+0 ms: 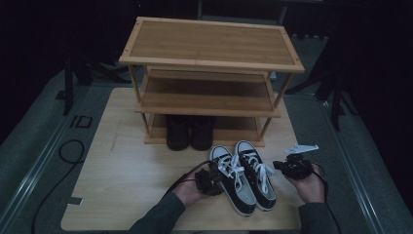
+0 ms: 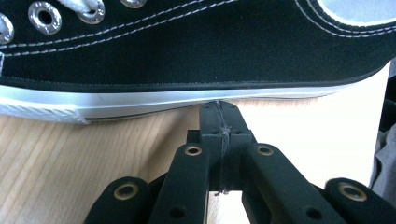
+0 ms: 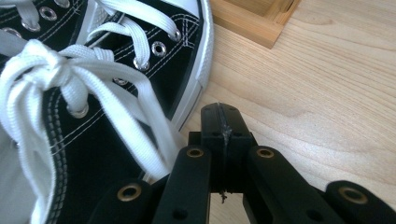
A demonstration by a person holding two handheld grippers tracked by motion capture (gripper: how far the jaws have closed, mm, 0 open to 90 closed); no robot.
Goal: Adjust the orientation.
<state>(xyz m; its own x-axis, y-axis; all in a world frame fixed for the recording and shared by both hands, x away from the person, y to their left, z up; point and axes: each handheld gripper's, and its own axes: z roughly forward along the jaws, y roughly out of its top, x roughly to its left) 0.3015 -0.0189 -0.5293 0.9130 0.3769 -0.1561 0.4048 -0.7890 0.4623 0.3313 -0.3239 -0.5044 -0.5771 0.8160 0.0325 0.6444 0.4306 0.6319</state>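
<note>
Two black canvas sneakers with white laces and white soles stand side by side near the table's front edge, the left sneaker (image 1: 234, 183) next to the right sneaker (image 1: 258, 178). My left gripper (image 1: 219, 178) is shut and empty; in the left gripper view its tip (image 2: 219, 109) meets the white sole edge of the left sneaker (image 2: 187, 51). My right gripper (image 1: 277, 165) is also shut and empty, just right of the right sneaker. In the right gripper view its tip (image 3: 219, 112) rests close beside the laced right sneaker (image 3: 93, 116), apart from it.
A three-shelf bamboo shoe rack (image 1: 209, 63) stands behind the sneakers, with a pair of black boots (image 1: 190, 131) on its bottom shelf; its corner (image 3: 252, 18) is ahead of my right gripper. The wooden table (image 1: 122, 161) has bare room at left. A black cable (image 1: 68, 151) loops on the floor.
</note>
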